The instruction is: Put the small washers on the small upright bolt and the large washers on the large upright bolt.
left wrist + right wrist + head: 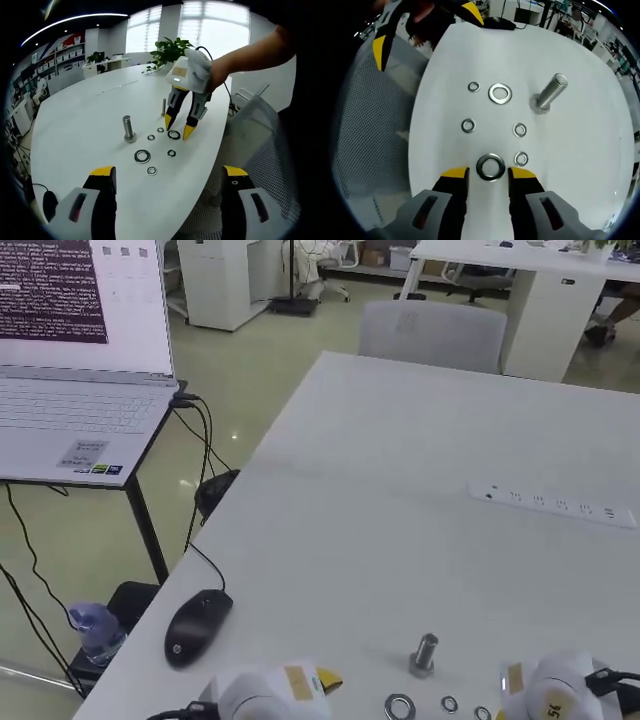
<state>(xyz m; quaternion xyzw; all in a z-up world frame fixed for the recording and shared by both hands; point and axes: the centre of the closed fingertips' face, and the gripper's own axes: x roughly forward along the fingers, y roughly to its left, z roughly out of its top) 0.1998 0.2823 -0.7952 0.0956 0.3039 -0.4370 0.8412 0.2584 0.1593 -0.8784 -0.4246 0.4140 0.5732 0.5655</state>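
Note:
On the white table (400, 520) a large upright bolt (128, 128) (547, 95) (424, 653) stands with loose washers around it. A thinner small bolt (163, 106) stands further back. My right gripper (489, 173) (179, 128) points down, open, its yellow tips straddling a large washer (490, 166) (174, 134) that lies flat on the table. A second large washer (500, 93) (142, 156) lies closer to the big bolt. Several small washers (468, 125) (152, 171) are scattered between them. My left gripper (168, 172) is open and holds nothing, hovering near the table edge.
An open laptop (70, 390) sits on a side stand at left. A black mouse (197, 625) lies at the table's near left corner. A power strip (555, 505) lies at right, a grey chair (430, 335) beyond the far edge. A mesh chair (250, 125) is beside the table.

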